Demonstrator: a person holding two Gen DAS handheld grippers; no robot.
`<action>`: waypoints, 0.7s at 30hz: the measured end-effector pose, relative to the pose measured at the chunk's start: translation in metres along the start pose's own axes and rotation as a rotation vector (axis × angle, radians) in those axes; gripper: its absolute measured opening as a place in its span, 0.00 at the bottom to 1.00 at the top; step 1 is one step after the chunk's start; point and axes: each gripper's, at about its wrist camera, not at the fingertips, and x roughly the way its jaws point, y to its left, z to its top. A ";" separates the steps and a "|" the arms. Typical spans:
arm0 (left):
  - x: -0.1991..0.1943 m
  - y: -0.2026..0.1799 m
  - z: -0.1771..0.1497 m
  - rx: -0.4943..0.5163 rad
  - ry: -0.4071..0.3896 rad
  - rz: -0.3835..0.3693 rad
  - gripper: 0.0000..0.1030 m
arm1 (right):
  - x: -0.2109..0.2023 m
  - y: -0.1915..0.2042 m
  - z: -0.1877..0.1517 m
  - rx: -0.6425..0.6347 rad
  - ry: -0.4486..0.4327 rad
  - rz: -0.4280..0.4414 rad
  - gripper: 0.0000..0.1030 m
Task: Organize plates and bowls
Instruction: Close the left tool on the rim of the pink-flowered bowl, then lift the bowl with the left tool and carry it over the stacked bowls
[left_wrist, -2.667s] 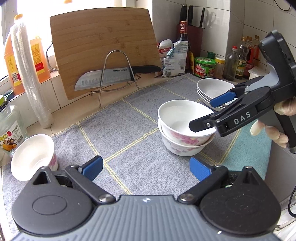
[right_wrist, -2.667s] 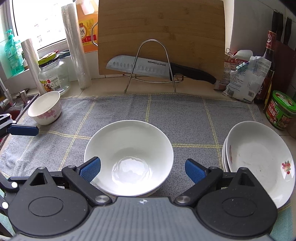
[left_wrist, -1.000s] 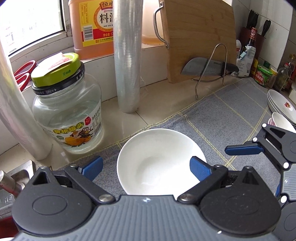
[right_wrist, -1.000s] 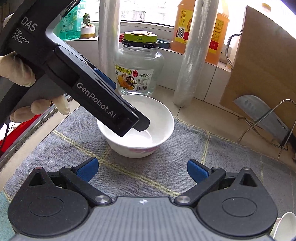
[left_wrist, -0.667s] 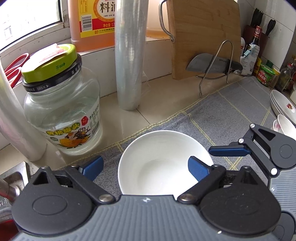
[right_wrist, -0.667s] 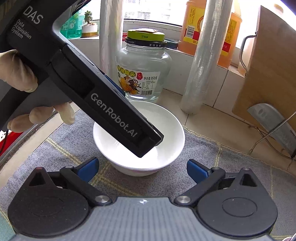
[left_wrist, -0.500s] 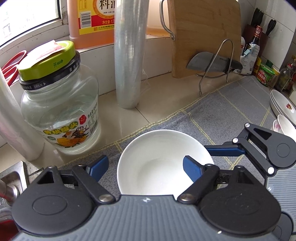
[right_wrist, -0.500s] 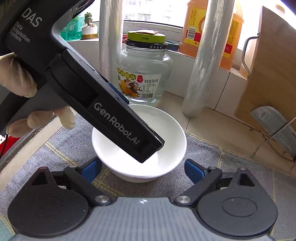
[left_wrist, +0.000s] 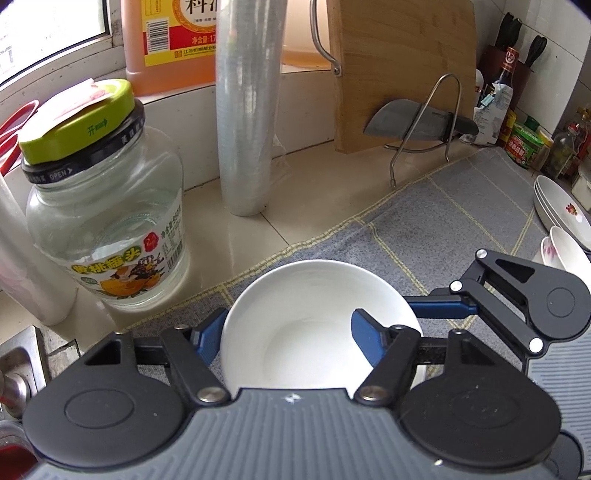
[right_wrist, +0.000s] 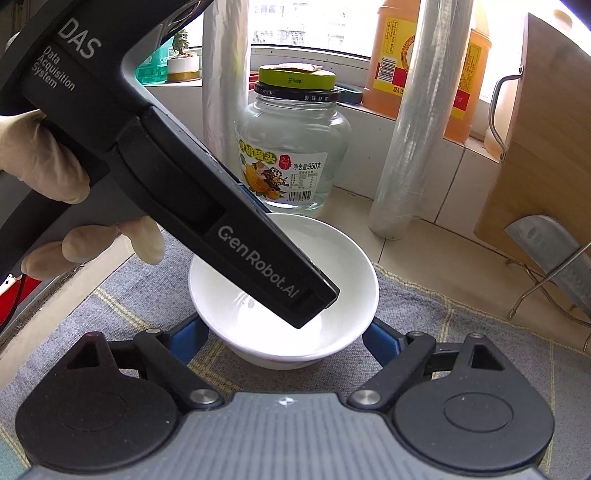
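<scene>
bowl (left_wrist: 306, 332) stood upright, mouth up, round, on grey cloth (left_wrist: 461, 210) by jar (left_wrist: 103, 221) | left gripper (left_wrist: 291, 338) fingers were closing across its rim: one outside, one inside | right gripper (right_wrist: 284, 341) fingers were closing, straddling bowl, contact unclear

Bowl (left_wrist: 306, 332): white, upright, empty, set on the grey checked cloth near the glass jar.
Stacked plates (left_wrist: 561, 212): white, flower-marked, seen at the far right edge.
Stacked bowls (left_wrist: 567, 254): white, pink-patterned, just before the plates.
</scene>
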 end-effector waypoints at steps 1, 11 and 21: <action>0.000 0.000 0.000 0.000 0.001 -0.001 0.68 | 0.000 0.000 0.000 0.001 0.001 0.001 0.90; -0.001 0.001 0.000 0.008 0.002 -0.004 0.63 | 0.000 -0.001 0.000 0.007 0.007 0.000 0.90; -0.012 -0.009 0.000 0.036 -0.003 -0.007 0.63 | -0.012 0.000 0.002 0.008 0.003 0.001 0.90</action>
